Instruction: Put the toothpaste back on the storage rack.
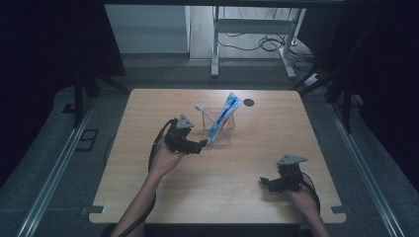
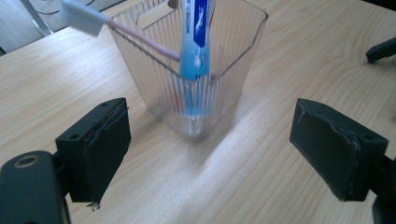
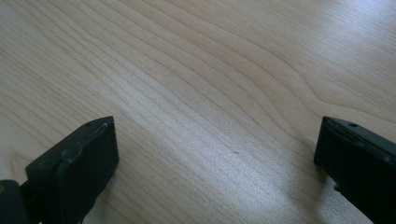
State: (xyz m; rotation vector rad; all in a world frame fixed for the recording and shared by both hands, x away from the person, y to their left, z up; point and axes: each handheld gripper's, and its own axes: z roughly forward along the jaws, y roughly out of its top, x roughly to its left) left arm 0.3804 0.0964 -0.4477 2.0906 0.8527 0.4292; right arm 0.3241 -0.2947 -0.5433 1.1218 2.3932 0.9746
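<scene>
The left gripper (image 1: pixel 197 146), jaws open, is facing the clear cup (image 2: pixel 196 79) just ahead; the right gripper (image 1: pixel 269 183), also open, is hovering well apart over bare tabletop (image 3: pixel 210 84).

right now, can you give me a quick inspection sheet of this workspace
surface: wooden table, bare grain, one dark round hole near the far edge
job's things: clear ribbed cup upright, holding a blue toothpaste tube and a toothbrush, both leaning
clutter: nothing seen
grippers: left hand-held gripper open, facing the cup without touching; right hand-held gripper open over bare wood
cables: one trails from each gripper; loose cables on the floor beyond
surroundings: metal frame legs behind, dark sides
</scene>
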